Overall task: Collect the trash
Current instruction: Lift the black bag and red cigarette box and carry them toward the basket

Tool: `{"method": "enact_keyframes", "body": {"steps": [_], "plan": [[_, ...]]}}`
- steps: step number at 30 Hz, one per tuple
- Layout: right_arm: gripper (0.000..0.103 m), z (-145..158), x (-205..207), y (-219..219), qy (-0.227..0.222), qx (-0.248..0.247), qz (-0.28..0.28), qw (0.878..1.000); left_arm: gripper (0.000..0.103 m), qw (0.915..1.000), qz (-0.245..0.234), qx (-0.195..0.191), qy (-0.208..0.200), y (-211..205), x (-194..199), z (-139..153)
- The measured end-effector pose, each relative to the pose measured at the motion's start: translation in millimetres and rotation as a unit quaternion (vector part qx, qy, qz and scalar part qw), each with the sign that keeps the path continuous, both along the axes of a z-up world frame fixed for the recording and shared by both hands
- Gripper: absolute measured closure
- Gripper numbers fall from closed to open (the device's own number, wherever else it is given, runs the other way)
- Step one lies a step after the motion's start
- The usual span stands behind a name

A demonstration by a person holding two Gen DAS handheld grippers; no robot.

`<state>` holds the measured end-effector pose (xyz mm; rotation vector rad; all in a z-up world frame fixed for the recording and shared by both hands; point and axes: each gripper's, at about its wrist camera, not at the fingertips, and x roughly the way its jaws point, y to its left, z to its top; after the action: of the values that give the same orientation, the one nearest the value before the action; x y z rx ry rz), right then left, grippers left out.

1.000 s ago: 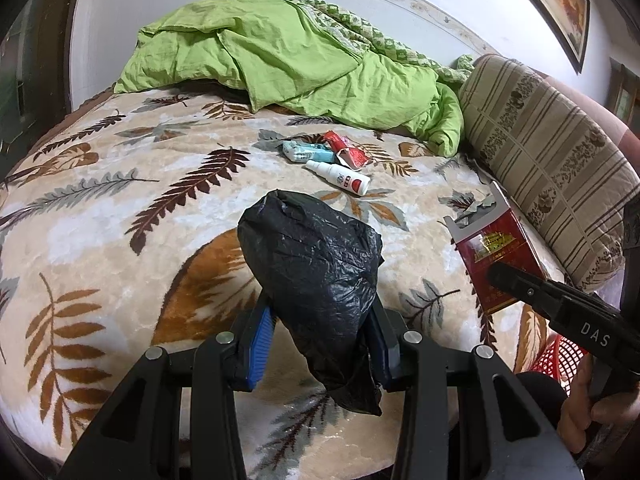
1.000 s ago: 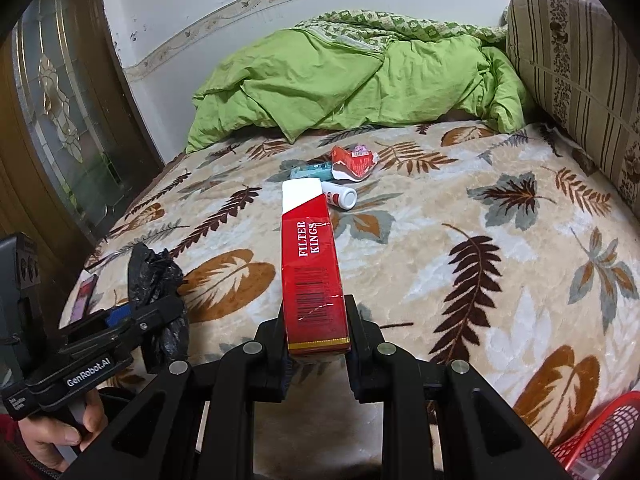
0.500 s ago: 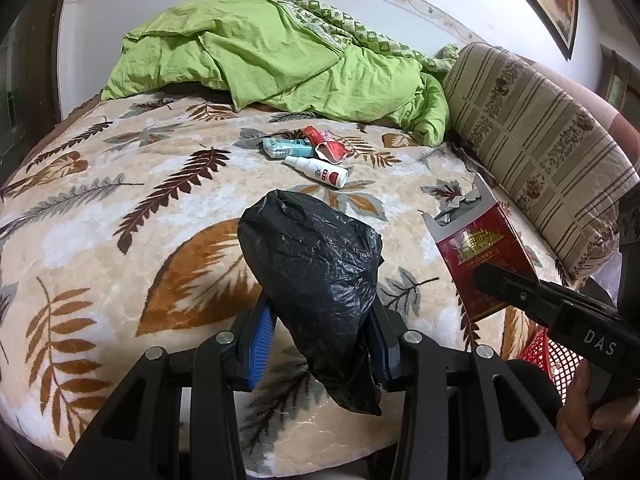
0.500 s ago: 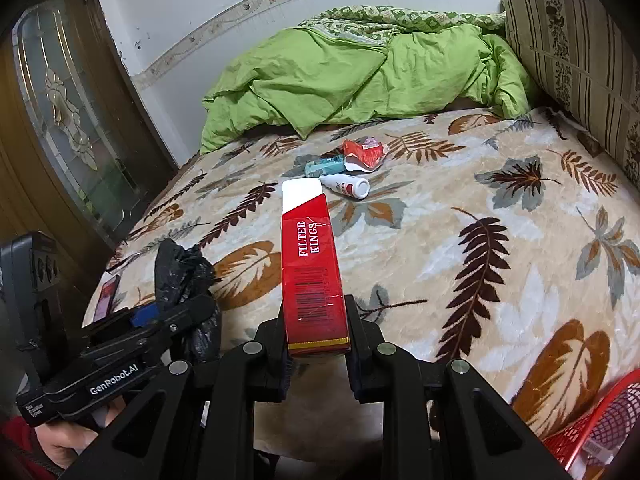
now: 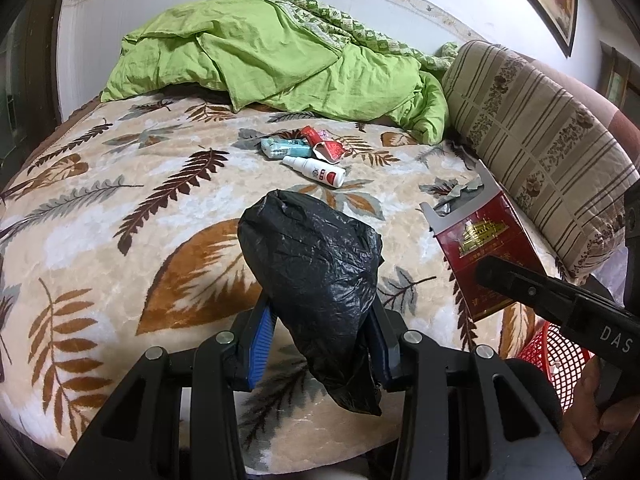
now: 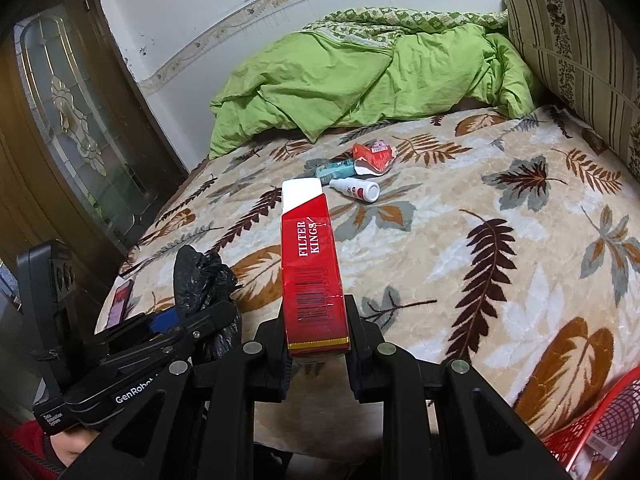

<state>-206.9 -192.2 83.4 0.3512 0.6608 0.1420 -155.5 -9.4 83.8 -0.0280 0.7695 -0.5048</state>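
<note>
My left gripper (image 5: 318, 340) is shut on a crumpled black plastic bag (image 5: 316, 268), held above the near edge of the bed. My right gripper (image 6: 316, 344) is shut on a red cigarette box (image 6: 310, 264) marked FILTER KINGS, held upright; the box also shows in the left wrist view (image 5: 480, 256). The bag shows at the left of the right wrist view (image 6: 200, 276). Further on the bed lie a white spray bottle (image 5: 316, 171), a teal packet (image 5: 286, 147) and a torn red wrapper (image 5: 326, 144), grouped together.
A red mesh basket (image 5: 560, 364) stands below the bed's near right edge and shows in the right wrist view (image 6: 600, 428). A green duvet (image 5: 280, 56) is piled at the back. A striped bolster (image 5: 532, 136) lines the right. A phone (image 6: 120, 306) lies at the bed's left edge.
Both grippers have drawn back toward the near edge of the bed with their loads still held. The trash on the bed has not moved.
</note>
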Motion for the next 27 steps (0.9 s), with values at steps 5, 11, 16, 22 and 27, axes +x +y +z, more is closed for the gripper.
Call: {"method": "enact_keyframes", "body": {"steps": [5,11,16,22,27], "plan": [[0.080,4.8,-2.2,0.2,-0.005,0.000,0.001,1.000,0.063,1.0000,-0.007,-0.004,-0.002,-0.4,-1.7,2.4],[0.080,7.6,-4.2,-3.1,-0.006,0.005,-0.002,1.000,0.063,0.9999,-0.014,-0.008,-0.004,-1.4,-4.3,6.2],[0.080,11.1,-7.5,-5.5,-0.008,0.007,-0.005,1.000,0.063,0.9998,-0.016,-0.011,-0.005,-3.4,-5.2,10.0],[0.080,16.5,-14.3,-9.4,-0.013,0.011,-0.009,1.000,0.063,0.9996,-0.024,-0.015,-0.008,-6.8,-9.1,15.1],[0.080,21.8,-24.1,-15.3,-0.017,0.014,-0.015,1.000,0.063,0.9993,-0.033,-0.013,-0.011,-12.8,-12.3,18.2]]}}
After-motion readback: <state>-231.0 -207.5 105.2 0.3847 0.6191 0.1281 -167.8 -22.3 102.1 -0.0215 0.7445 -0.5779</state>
